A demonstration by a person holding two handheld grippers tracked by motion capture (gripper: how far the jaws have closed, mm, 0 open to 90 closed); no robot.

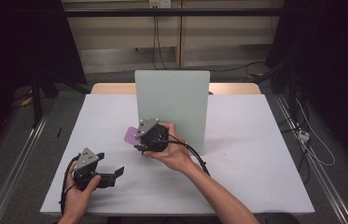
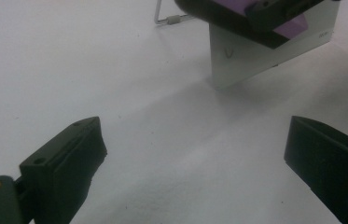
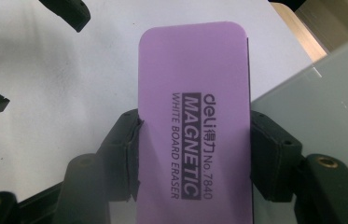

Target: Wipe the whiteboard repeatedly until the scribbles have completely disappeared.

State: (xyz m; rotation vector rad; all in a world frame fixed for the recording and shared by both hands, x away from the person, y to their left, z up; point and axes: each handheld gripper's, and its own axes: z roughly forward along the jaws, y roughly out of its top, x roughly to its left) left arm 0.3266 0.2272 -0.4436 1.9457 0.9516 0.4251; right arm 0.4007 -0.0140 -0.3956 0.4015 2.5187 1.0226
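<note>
Now, on the left, the left tongs (image 1: 115, 173) rest wide open and empty on the worktop (image 1: 246, 154). Centre: the right tongs (image 1: 136, 142) clamp the purple eraser (image 3: 195, 130), lifted just beside the upright whiteboard (image 1: 176, 100). Pickup done, I'd say; wiping not yet begun.

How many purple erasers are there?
1. The purple eraser is clamped in the right tool, held beside the upright whiteboard. More may hide behind the board.
</note>
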